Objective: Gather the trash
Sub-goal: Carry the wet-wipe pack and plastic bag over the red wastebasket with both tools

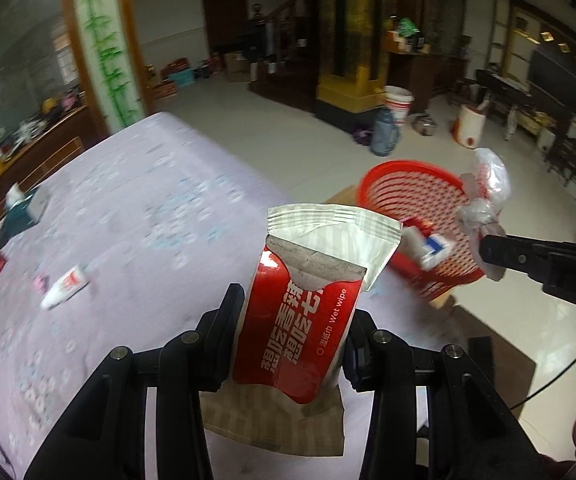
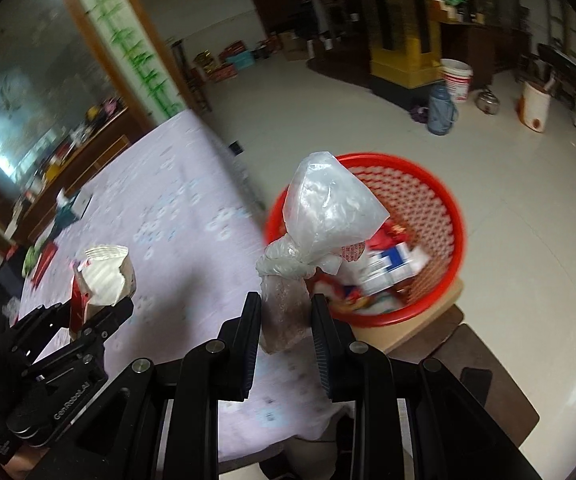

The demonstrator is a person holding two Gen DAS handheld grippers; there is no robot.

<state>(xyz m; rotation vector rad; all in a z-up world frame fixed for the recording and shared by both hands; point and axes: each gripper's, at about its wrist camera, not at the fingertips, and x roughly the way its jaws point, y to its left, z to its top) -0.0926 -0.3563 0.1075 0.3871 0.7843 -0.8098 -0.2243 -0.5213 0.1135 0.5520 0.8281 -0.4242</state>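
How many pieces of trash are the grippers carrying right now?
2. The red and white wet wipe packet sits in the left gripper; the knotted clear plastic bag is in the right gripper, near the red mesh basket.

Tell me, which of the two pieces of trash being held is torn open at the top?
The red wet wipe packet in the left gripper: its top is ripped open. The plastic bag in the right gripper is knotted shut.
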